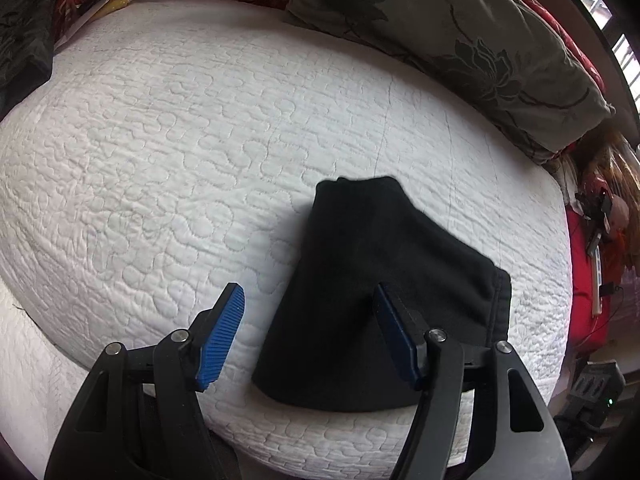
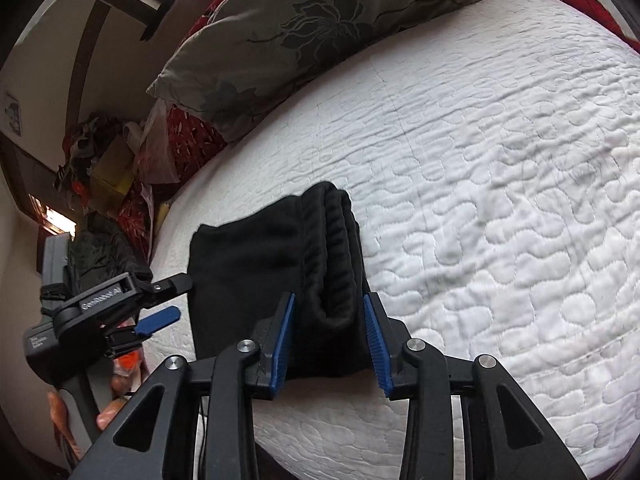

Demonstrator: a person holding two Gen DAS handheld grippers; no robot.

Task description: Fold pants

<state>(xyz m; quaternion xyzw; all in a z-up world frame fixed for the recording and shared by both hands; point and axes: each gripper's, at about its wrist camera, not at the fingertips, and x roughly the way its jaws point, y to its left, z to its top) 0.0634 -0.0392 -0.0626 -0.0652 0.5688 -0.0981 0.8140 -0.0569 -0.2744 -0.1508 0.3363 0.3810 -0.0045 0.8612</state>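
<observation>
Lying folded into a compact black bundle, the pants (image 1: 384, 288) rest on the white quilted bedspread (image 1: 168, 128), near its front edge. In the right wrist view the stacked layers show as ribbed, rounded folds at the bundle's right side (image 2: 332, 240). The right gripper (image 2: 330, 340) straddles that thick folded end: its 2 blue pads (image 2: 376, 344) stand on either side of the cloth, partly apart, and whether they actually press on the fabric cannot be told, since slivers of space seem to show beside each pad. The left gripper (image 1: 308, 332) hangs over the bundle's other side with its jaws well apart and nothing between the pads; 1 finger sits over the bedspread, the other over the black cloth. From the right wrist view the left gripper (image 2: 160, 300) appears at the bundle's left edge, close to the fabric but not gripping it, with part of a hand (image 2: 108, 420) on its handle below. A grey floral pillow (image 1: 460, 28) lies along the far edge of the bed, well apart from the pants.
</observation>
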